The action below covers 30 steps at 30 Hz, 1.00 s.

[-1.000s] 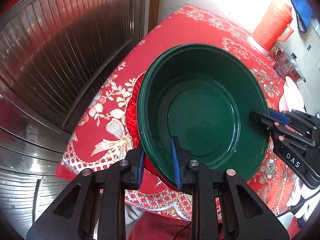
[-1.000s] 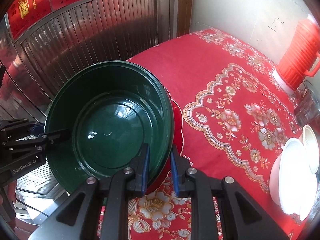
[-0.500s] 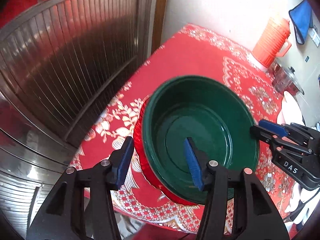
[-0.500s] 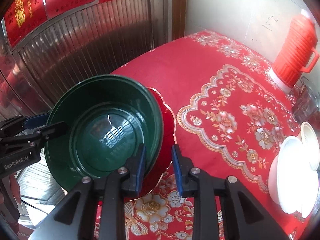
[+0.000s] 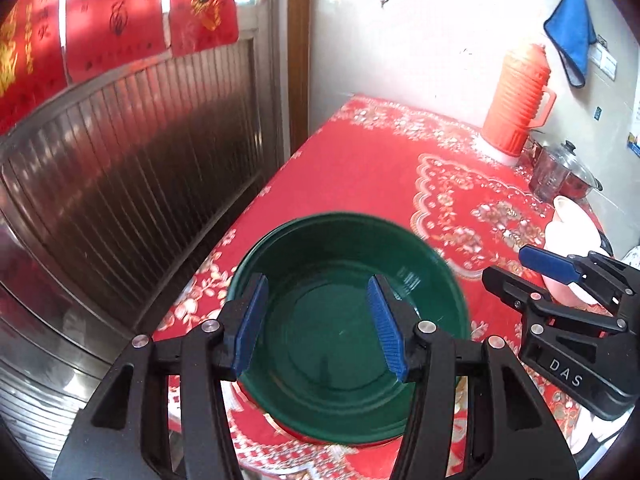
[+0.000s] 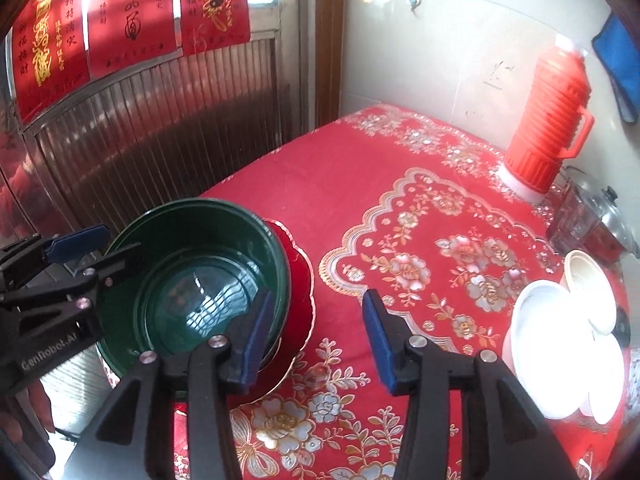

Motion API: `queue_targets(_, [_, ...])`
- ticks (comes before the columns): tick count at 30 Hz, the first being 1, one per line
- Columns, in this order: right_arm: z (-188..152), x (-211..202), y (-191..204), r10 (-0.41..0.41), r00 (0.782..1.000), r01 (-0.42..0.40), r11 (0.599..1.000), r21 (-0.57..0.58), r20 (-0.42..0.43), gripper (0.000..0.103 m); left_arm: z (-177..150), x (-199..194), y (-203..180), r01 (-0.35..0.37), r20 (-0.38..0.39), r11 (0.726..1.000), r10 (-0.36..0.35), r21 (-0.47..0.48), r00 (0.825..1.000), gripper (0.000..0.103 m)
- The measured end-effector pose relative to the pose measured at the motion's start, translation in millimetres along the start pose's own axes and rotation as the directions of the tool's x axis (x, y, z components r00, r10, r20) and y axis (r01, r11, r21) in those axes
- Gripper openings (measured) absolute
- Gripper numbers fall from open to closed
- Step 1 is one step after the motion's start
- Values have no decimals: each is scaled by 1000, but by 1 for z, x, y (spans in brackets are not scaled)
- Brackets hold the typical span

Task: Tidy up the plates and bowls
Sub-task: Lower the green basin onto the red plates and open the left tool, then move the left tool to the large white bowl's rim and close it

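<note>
A dark green bowl (image 5: 344,320) (image 6: 192,280) rests on a red scalloped plate (image 6: 298,300) at the near left corner of the red flowered tablecloth (image 6: 380,184). My left gripper (image 5: 316,328) is open and empty, raised above the bowl's near side. It also shows at the left of the right wrist view (image 6: 96,244). My right gripper (image 6: 316,332) is open and empty, above the plate's right edge. It also shows in the left wrist view (image 5: 520,264). White bowls and plates (image 6: 568,340) (image 5: 572,232) are stacked at the right.
An orange thermos (image 6: 548,120) (image 5: 516,100) stands at the back right by the wall. A lidded metal pot (image 6: 600,220) (image 5: 560,172) sits beside it. A ribbed metal door (image 5: 120,184) runs along the table's left edge.
Both grippers let go of the green bowl's rim, opened wide and lifted back. The bowl stays on the red plate.
</note>
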State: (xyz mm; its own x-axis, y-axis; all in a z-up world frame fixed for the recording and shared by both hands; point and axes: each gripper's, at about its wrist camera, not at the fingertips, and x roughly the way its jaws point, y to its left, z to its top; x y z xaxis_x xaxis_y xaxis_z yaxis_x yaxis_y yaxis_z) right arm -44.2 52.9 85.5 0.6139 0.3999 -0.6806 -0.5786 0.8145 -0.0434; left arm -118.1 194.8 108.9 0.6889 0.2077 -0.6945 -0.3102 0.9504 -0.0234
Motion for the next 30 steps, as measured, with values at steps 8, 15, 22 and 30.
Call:
queue_targets(8, [-7, -20, -27, -75, 994, 70, 995, 66, 85, 55, 8, 1, -40, 43, 52, 999, -44, 21, 998, 52])
queue_targets(15, [-20, -30, -62, -124, 988, 112, 986, 124, 92, 55, 12, 5, -89, 95, 68, 991, -101, 92, 993, 52])
queue_targets(22, [-31, -43, -98, -184, 979, 167, 969, 182, 83, 55, 17, 11, -130, 135, 69, 980, -146, 144, 987, 52])
queue_targets(30, [-49, -56, -145, -245, 968, 223, 940, 258, 56, 56, 21, 20, -170, 164, 60, 967, -179, 194, 982, 52])
